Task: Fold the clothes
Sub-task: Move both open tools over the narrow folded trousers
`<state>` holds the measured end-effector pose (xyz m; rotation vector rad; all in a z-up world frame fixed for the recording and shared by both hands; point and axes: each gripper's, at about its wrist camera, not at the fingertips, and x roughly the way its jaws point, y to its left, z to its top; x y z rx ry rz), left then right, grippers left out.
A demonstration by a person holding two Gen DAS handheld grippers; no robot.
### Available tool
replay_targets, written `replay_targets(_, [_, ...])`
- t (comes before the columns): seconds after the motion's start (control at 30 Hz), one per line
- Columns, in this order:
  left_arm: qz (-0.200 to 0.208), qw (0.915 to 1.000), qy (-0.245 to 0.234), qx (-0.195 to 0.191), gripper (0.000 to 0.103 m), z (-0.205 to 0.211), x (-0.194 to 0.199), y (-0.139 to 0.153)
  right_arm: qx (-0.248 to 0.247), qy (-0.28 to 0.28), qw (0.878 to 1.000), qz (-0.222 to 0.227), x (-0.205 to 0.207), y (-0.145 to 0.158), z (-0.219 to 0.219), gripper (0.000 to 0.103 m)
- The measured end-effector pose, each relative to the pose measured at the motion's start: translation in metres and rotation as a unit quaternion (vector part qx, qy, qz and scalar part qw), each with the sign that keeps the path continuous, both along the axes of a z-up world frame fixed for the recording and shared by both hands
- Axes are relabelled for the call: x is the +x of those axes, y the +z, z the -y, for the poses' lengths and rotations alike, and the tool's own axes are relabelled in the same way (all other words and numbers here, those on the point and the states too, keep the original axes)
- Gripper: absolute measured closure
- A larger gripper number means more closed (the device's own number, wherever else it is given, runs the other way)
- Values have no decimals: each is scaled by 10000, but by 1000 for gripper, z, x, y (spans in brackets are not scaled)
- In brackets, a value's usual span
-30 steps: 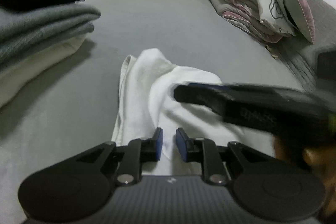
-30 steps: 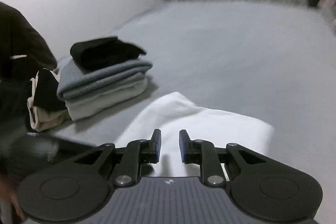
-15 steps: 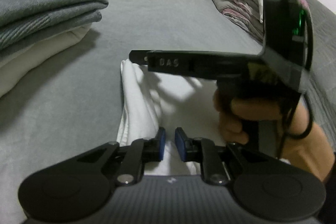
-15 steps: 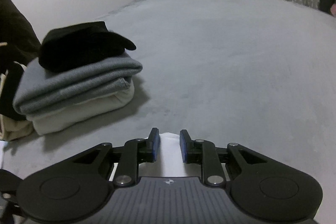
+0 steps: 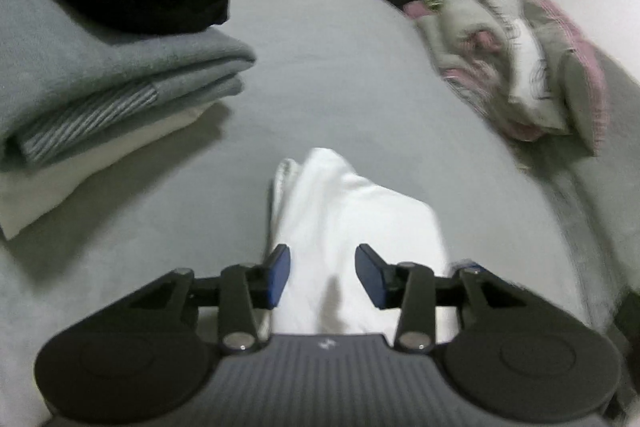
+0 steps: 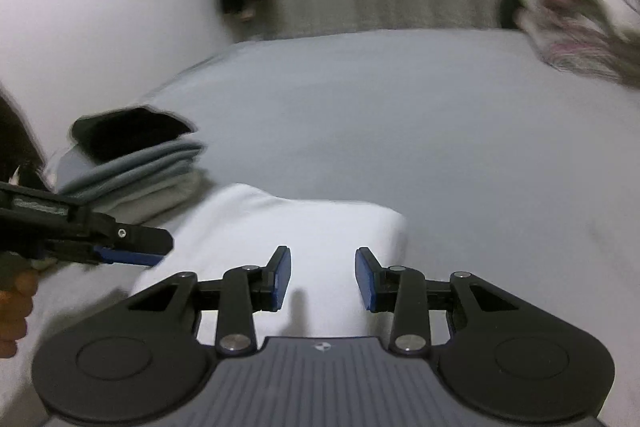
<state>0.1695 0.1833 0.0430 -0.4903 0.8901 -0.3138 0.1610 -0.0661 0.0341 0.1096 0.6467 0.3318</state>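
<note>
Left wrist view: the left gripper [image 5: 323,269], nearly shut half a second ago, now hovers with jaws wide over the folded white garment [image 5: 352,211] on the bed [image 5: 340,75]. The right gripper [image 6: 323,273] has opened too, holding nothing, so this fold looks released.

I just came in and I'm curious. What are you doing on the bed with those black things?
A person is folding clothes with a hand-held gripper in each hand. The left hand-held gripper and right hand-held gripper are both open, holding nothing, over a folded white garment on the grey bed. A stack of folded clothes sits nearby.
</note>
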Motion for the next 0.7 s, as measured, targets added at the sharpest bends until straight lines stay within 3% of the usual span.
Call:
replay_targets(0.1, [-90, 9994, 194, 259, 65, 4, 11, -7, 288, -266, 9986, -345, -2, -11, 19, 67])
replay_targets(0.2, [-163, 9980, 358, 494, 65, 8, 19, -13, 395, -177, 9976, -550, -4, -16, 25, 63])
replay_targets(0.4, [-130, 9978, 295, 588, 65, 8, 11, -12, 1822, -237, 9772, -1066, 9, -31, 52, 60])
replay_targets(0.53, [-136, 9974, 319, 638, 64, 10, 11, -12, 1828, -160, 9781, -978, 3, -36, 43, 60])
replay_targets(0.7, [-82, 9972, 278, 688, 62, 12, 10, -13, 2298, -347, 9667, -1070, -14, -44, 48, 61])
